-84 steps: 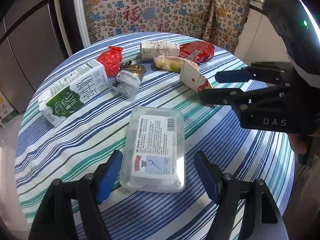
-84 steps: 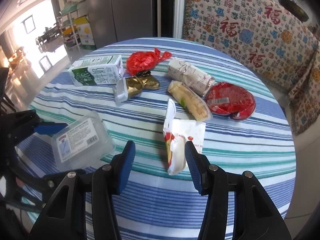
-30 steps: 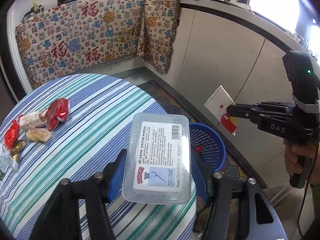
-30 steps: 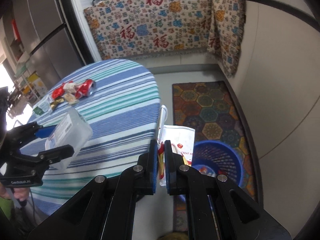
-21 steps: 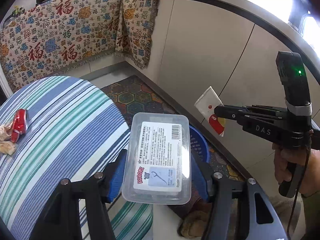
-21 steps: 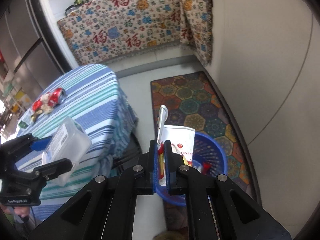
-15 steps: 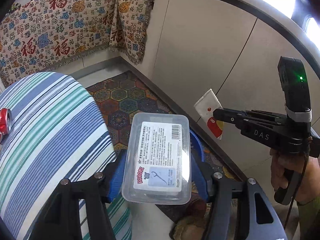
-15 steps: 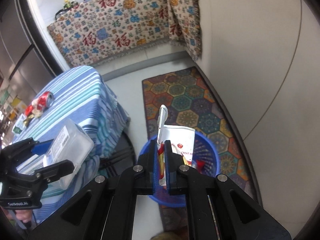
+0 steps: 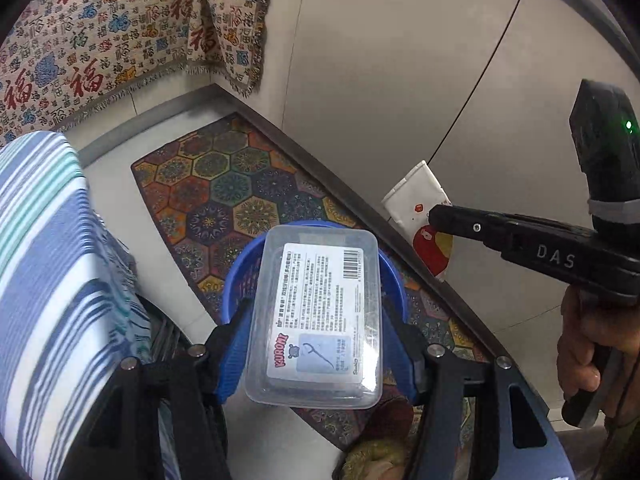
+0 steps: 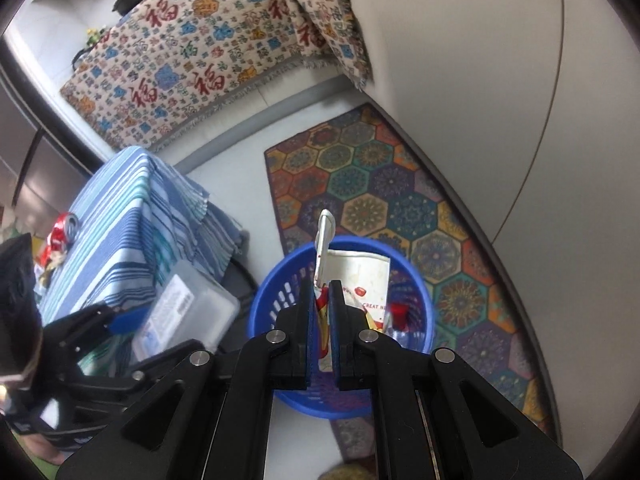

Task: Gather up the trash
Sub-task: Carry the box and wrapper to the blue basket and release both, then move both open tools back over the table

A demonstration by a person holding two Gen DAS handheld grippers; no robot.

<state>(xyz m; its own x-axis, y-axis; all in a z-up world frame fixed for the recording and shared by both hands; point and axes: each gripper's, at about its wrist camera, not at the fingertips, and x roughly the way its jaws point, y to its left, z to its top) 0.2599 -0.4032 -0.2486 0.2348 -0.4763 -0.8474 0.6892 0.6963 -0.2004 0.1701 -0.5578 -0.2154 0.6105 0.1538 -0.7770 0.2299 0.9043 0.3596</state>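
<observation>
Currently the blue basket [image 10: 276, 300] sits on the patterned rug [image 10: 360, 184] beside the table [image 10: 120, 216]. Left gripper [image 9: 316, 344] clamps the plastic box [image 9: 316, 320], right gripper [image 10: 322, 300] pinches the paper carton [image 10: 360, 276], both above the basket. Risk: the wide box, let go off-centre, strikes the rim and falls onto the rug.

Clear plastic box [image 9: 318, 316] with white printed label and barcode, held lengthwise above blue perforated trash basket [image 10: 280, 292] on patterned floor mat. White paper carton [image 10: 356, 276], flattened, red print, flap up, hangs over basket opening. Red scraps inside basket.
</observation>
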